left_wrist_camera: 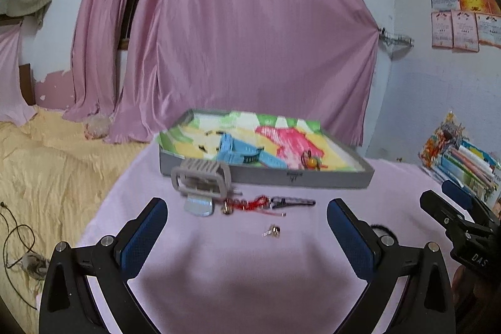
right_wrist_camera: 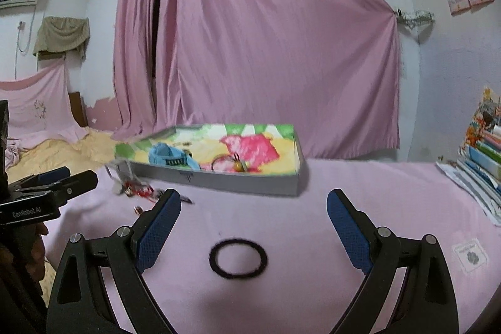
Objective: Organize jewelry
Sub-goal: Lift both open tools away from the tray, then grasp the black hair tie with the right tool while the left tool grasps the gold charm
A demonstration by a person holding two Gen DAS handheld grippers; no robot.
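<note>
Pink curtain (left_wrist_camera: 244, 30) fills the back wall; pink-covered counter (left_wrist_camera: 238, 271) carries everything. Grey tray (left_wrist_camera: 328, 177) with colourful lining sits toward the far edge, holding a blue hair clip (left_wrist_camera: 238, 151) and an orange-beaded piece (left_wrist_camera: 311, 161), plus small dark bits too blurred to identify. Stack of books (right_wrist_camera: 482, 152) at the right edge. Grey hair claw clip (left_wrist_camera: 200, 177) lies on the counter just in front of the tray's left corner, near a red-threaded charm (left_wrist_camera: 250, 204) and a dark slim clip (left_wrist_camera: 294, 202); small gold earring (left_wrist_camera: 272, 231) sits nearer, apart from them. Black hair tie (right_wrist_camera: 238, 258) lies flat on the counter, between the fingers of the right claw (right_wrist_camera: 253, 227) and just ahead of it, not touched. Right claw spread wide, empty. Left claw (left_wrist_camera: 247, 227) also spread wide, empty, the gold earring between its fingertips, no contact visible. Both views motion-blurred.
</note>
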